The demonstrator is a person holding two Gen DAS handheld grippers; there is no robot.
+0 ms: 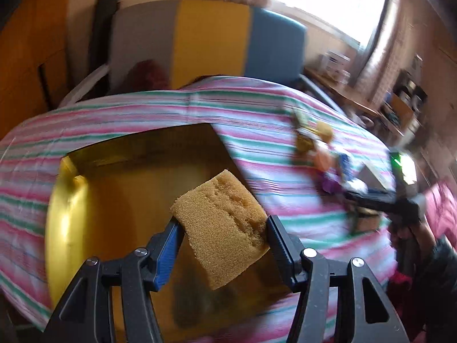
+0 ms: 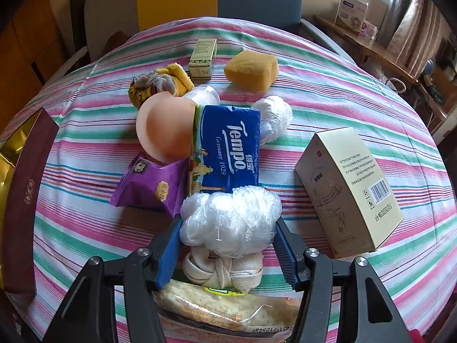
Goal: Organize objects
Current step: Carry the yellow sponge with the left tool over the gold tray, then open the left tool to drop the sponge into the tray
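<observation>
Sponge (image 1: pixel 221 230) sits clamped in the left claw (image 1: pixel 222 228), hanging right over the open gold box (image 1: pixel 137 183) below. Right claw (image 2: pixel 227 225) straddles the plastic-wrap ball (image 2: pixel 230 223) on the desk (image 2: pixel 328 91), contact unclear.

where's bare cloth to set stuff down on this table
Free: the striped cloth between the maroon box and purple packet; also the far right, behind the cream carton. Crowded: the centre, from the sponge down to the tissue pack and plastic wad.
</observation>
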